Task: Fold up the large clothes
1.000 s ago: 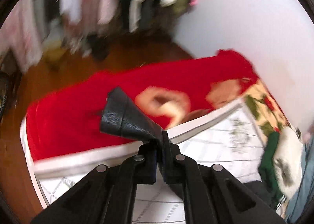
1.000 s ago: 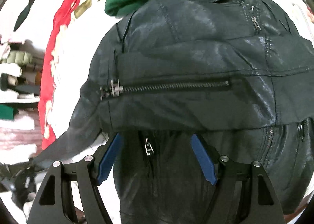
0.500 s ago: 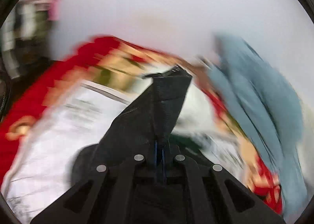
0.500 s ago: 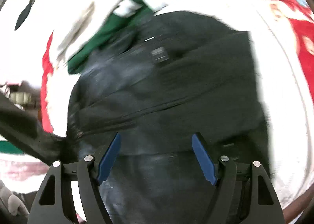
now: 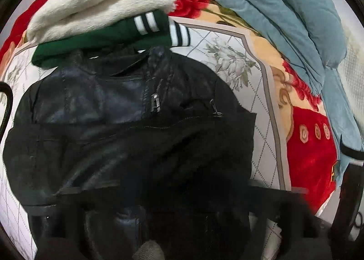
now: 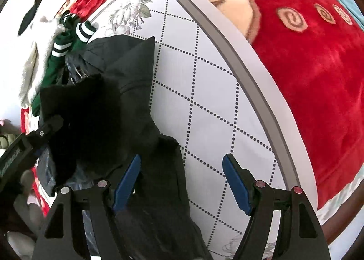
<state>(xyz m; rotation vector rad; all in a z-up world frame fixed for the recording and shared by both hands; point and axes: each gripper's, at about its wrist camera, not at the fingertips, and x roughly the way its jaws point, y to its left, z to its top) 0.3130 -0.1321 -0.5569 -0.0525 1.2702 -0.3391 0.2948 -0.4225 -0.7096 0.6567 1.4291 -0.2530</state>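
Fingers (image 6: pixel 236 182) of the right tool (image 6: pixel 182 180), tipped blue, stand wide apart with nothing between them; the left one rests against the near hem of a black leather jacket (image 5: pixel 127 123), the right one hangs over bare white bedspread (image 6: pixel 216 105). In the left wrist view the left tool's own fingers are a dark blur at the bottom of the frame, so I cannot tell whether they are parted or closed, or whether they grip anything. From the right wrist view the left tool (image 6: pixel 49 123) shows at the jacket's left side, its tip buried in a dark fold of leather.

The jacket lies on the bed, on the white quilted spread with its dotted diamond pattern. Its long axis runs away from the near edge of the bed, collar at the far end, front zip (image 5: pixel 155 104) facing up. Touching the collar, farther on, sits a folded green garment (image 5: pixel 102 44) with white stripes, and a cream fleece (image 5: pixel 102 3) lies on top of that. Beyond the spread's grey border a red floral blanket (image 5: pixel 309 155) covers the bed's right side, and a blue quilted coat (image 5: pixel 284 14) lies along the far right edge.
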